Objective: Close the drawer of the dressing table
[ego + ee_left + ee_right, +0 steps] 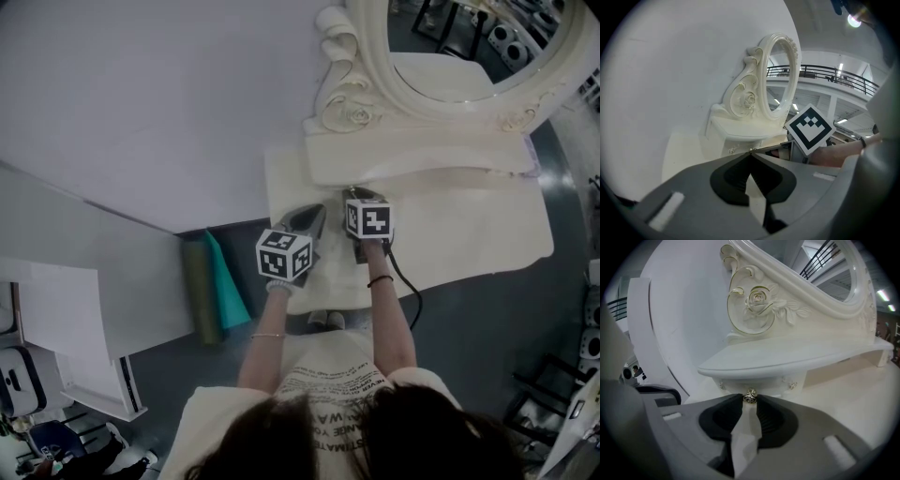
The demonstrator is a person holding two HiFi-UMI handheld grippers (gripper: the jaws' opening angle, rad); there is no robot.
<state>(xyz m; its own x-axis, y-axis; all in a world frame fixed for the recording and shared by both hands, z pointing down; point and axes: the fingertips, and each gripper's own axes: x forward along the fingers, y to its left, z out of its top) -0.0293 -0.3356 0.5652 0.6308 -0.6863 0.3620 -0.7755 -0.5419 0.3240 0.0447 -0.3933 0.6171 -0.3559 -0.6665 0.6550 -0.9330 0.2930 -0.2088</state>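
Note:
The cream dressing table (487,234) stands against the wall, with an oval mirror (450,47) above a small raised shelf (787,357). Under that shelf is a little drawer front (764,383) with a round metal knob (750,396). My right gripper (750,398) points at this drawer, its two fingertips closed on either side of the knob. The drawer front looks flush under the shelf. My left gripper (750,153) hovers just left of the right one over the tabletop, its tips together and holding nothing. In the head view both grippers, left (314,217) and right (361,194), sit side by side.
A green and a teal upright panel (217,281) lean beside the table's left end. White boards (84,309) stand further left. A black cable (405,286) trails back from the right gripper. The person's shoes (325,321) are at the table's front edge.

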